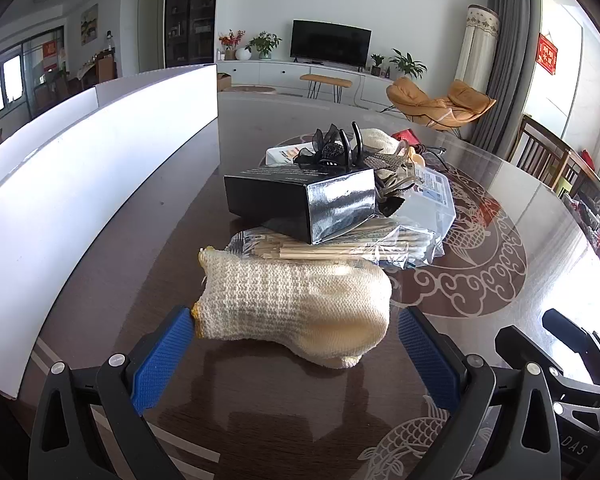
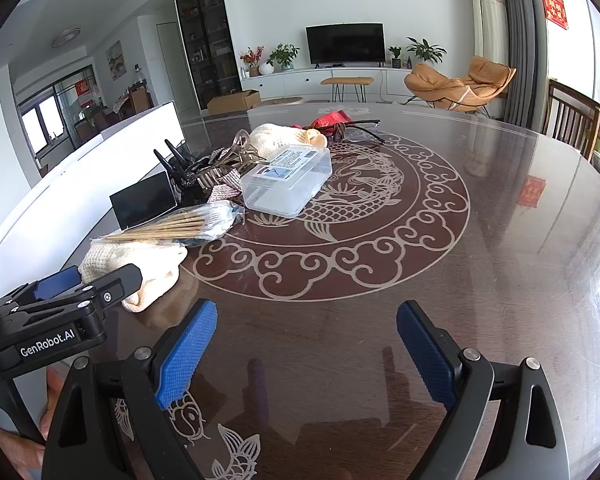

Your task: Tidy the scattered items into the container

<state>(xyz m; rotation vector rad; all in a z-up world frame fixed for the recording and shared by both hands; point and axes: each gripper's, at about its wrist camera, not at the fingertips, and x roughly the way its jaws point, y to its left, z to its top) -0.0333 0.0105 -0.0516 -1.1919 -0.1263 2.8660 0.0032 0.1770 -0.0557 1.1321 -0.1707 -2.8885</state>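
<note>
The left hand-held gripper (image 1: pixel 294 344) stands wide open around a cream knitted glove (image 1: pixel 296 308); its left pad (image 1: pixel 162 358) touches the cuff, the right pad is just clear. Beyond the glove lie a bag of wooden sticks (image 1: pixel 332 246) and a black box (image 1: pixel 300 200). A white container wall (image 1: pixel 80 184) runs along the left. The right hand-held gripper (image 2: pixel 306 350) is open and holds nothing, over bare tabletop (image 2: pixel 500 260). Only its view shows the clear plastic case (image 2: pixel 286 180) whole, with open room to the right.
</note>
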